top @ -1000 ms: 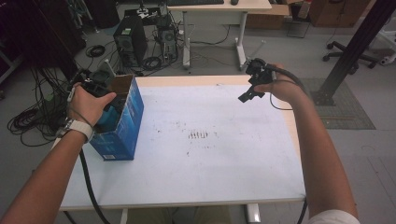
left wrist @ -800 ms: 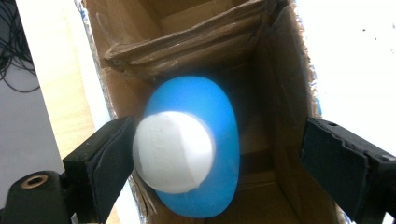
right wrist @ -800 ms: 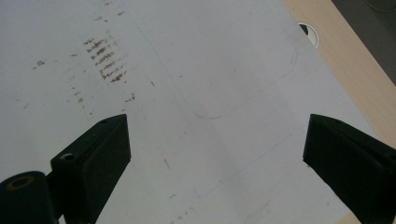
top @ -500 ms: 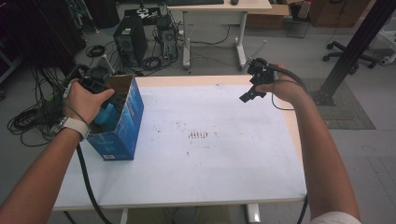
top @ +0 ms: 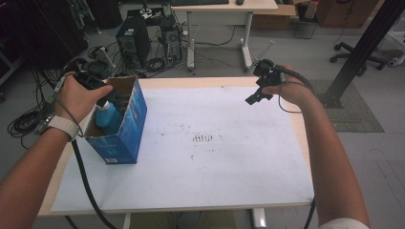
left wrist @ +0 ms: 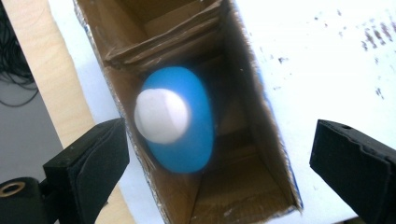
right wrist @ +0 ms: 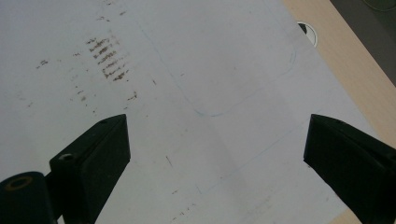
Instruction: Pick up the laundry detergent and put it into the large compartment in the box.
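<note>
A tall blue cardboard box (top: pixel 125 126) stands open-topped near the table's left edge. Inside it a blue bottle with a white cap (top: pixel 107 117) stands upright. My left gripper (top: pixel 112 98) hovers just above the box's opening. In the left gripper view the bottle (left wrist: pixel 182 121) sits below and between the black jaws, untouched; the left gripper (left wrist: pixel 219 140) is open and its jaws have just been opening. My right gripper (top: pixel 255 95) hangs open over the table's far right part. In the right gripper view, the right gripper (right wrist: pixel 217 135) has only the white sheet (right wrist: pixel 210 56) under it.
A stained white sheet (top: pixel 215 143) covers the wooden table (top: pixel 200 82). A cable hole (right wrist: pixel 308 32) sits in the wooden edge. Behind the table are a computer tower (top: pixel 131 40), floor cables (top: pixel 24 121), another desk (top: pixel 224 7) and a black post (top: pixel 363 47).
My left hand has risen out of the box top and its jaws have spread, leaving the bottle standing inside. The right hand has stayed where it was.
</note>
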The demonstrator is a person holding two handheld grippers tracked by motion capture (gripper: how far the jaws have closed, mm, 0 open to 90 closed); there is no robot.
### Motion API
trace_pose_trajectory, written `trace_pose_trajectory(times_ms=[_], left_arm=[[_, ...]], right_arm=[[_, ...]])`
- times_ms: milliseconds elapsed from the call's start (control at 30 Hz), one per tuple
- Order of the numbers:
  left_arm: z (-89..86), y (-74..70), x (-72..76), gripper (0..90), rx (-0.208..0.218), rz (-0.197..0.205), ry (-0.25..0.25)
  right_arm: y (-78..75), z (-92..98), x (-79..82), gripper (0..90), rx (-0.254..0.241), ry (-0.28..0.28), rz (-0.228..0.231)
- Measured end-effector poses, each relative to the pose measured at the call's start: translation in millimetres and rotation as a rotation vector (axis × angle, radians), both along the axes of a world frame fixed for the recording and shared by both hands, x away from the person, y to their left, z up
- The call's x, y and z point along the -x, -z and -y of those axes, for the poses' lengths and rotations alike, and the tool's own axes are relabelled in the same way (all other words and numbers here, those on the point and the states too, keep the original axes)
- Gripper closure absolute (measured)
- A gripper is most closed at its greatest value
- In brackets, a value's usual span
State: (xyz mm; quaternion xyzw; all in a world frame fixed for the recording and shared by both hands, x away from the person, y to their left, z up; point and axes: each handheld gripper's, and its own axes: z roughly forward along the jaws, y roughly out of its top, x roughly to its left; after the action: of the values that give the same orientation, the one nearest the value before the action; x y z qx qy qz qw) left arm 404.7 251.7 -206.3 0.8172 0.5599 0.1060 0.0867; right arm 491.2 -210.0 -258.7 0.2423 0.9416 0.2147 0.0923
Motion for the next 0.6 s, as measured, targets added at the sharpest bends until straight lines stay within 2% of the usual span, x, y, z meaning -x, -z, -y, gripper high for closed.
trace_pose_trajectory(times_ms=[233, 500, 600], left_arm=[[4.9, -7.1, 6.0, 4.7, 0.001, -0.014, 0.051], [15.5, -15.3, 14.4, 4.7, -0.014, -0.010, 0.105], [19.7, -16.8, 17.5, 4.7, -0.007, -0.006, 0.131]], right_arm=[[-2.0, 1.7, 2.2, 7.3, 0.001, 0.000, -0.001], [-3.7, 3.2, 4.4, 7.3, 0.002, 0.004, 0.002], [-3.8, 2.6, 4.6, 7.3, 0.003, 0.003, 0.002]])
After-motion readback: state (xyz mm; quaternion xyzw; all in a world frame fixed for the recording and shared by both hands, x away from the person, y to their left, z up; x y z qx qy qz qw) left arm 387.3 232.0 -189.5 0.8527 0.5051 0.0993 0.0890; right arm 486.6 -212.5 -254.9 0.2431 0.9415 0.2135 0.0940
